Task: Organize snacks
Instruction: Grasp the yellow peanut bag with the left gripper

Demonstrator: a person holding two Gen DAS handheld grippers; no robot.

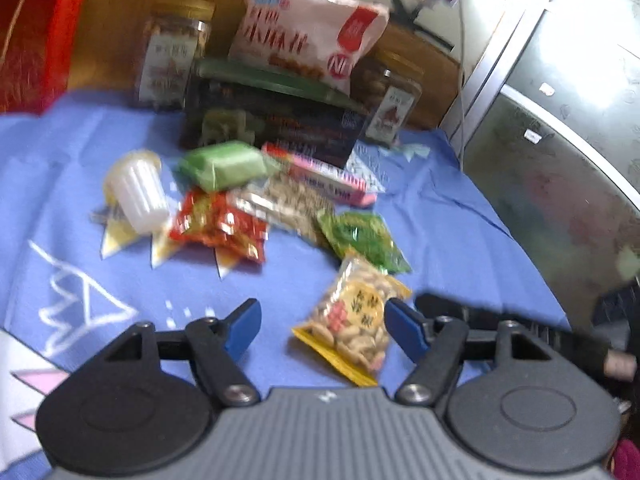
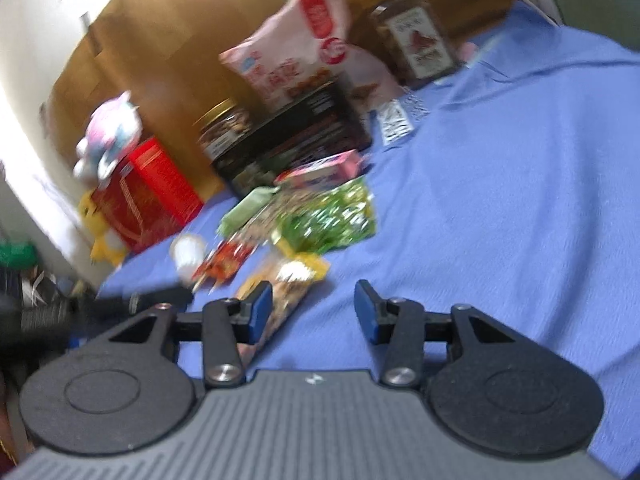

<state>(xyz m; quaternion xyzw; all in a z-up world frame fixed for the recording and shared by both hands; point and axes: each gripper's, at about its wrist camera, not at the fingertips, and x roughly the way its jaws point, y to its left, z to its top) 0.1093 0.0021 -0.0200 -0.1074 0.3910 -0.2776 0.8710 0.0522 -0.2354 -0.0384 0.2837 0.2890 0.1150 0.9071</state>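
Your left gripper (image 1: pixel 322 330) stands wide with the peanut packet (image 1: pixel 354 326) lying between its fingers, unpinched, while your right gripper (image 2: pixel 314 312) hangs apart and empty; the packet looks light, crinkly and slippery, so pinch its filled middle.

surface: blue cloth (image 1: pixel 432 240) | on it: snack packets (image 1: pixel 224 224), black box (image 1: pixel 272 120), jars (image 1: pixel 172 56)
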